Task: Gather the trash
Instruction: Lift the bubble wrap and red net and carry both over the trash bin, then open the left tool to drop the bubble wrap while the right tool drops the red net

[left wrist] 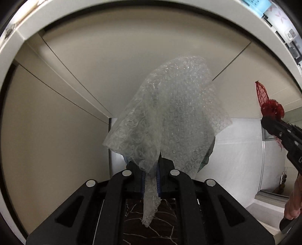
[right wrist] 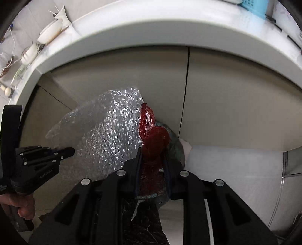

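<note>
My left gripper (left wrist: pixel 151 165) is shut on a clear sheet of bubble wrap (left wrist: pixel 169 116), which stands up in front of the camera and hides the fingertips. The sheet also shows in the right wrist view (right wrist: pixel 105 139), held by the left gripper (right wrist: pixel 69 150) at the left. My right gripper (right wrist: pixel 152 160) is shut on a red mesh net bag (right wrist: pixel 152 137), bunched between the fingers. In the left wrist view the net bag (left wrist: pixel 268 101) and right gripper (left wrist: pixel 264 120) are at the far right. Both are held in the air before beige cabinet doors (left wrist: pixel 132 62).
A white countertop edge (right wrist: pixel 151 32) arcs overhead, with white vases (right wrist: pixel 51 32) and a blue basket (right wrist: pixel 254 7) on it. A white appliance front (left wrist: pixel 241 150) lies below right. Dark marbled floor (right wrist: pixel 147 222) shows under the grippers. A greenish object (right wrist: pixel 175 145) sits behind the net.
</note>
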{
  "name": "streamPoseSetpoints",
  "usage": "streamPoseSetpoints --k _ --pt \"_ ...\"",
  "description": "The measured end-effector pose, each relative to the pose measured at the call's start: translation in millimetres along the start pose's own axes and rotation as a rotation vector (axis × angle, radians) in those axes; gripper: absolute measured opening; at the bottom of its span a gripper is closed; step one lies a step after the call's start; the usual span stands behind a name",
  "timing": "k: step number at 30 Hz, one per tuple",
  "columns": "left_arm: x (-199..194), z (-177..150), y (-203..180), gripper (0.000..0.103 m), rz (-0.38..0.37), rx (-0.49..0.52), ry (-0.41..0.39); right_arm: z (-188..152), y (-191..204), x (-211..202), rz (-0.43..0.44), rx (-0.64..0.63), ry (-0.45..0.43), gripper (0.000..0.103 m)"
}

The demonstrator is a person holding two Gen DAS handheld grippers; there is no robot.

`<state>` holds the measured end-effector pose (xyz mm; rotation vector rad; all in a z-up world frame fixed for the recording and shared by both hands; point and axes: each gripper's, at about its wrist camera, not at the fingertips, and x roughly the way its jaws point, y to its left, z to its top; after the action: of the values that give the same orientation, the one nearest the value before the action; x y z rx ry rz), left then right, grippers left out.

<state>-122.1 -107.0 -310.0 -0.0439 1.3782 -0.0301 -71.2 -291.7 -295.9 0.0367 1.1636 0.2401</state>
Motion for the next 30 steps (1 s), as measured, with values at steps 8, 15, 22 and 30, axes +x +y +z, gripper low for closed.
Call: streamPoseSetpoints --k 8,15,22,30 --pt "23 4 -4 0.008 0.017 0.021 0.021 3 2 23 -0.006 0.010 0.050 0.019" --pt "39 10 -25 0.009 0.048 0.056 0.067 9 10 29 -0.002 0.024 0.070 0.019" --pt "44 23 -35 0.014 0.079 0.083 0.075 9 2 27 0.002 0.023 0.068 0.019" --pt "36 28 -40 0.033 0.087 0.081 0.057 6 0 23 0.009 0.015 0.066 0.019"
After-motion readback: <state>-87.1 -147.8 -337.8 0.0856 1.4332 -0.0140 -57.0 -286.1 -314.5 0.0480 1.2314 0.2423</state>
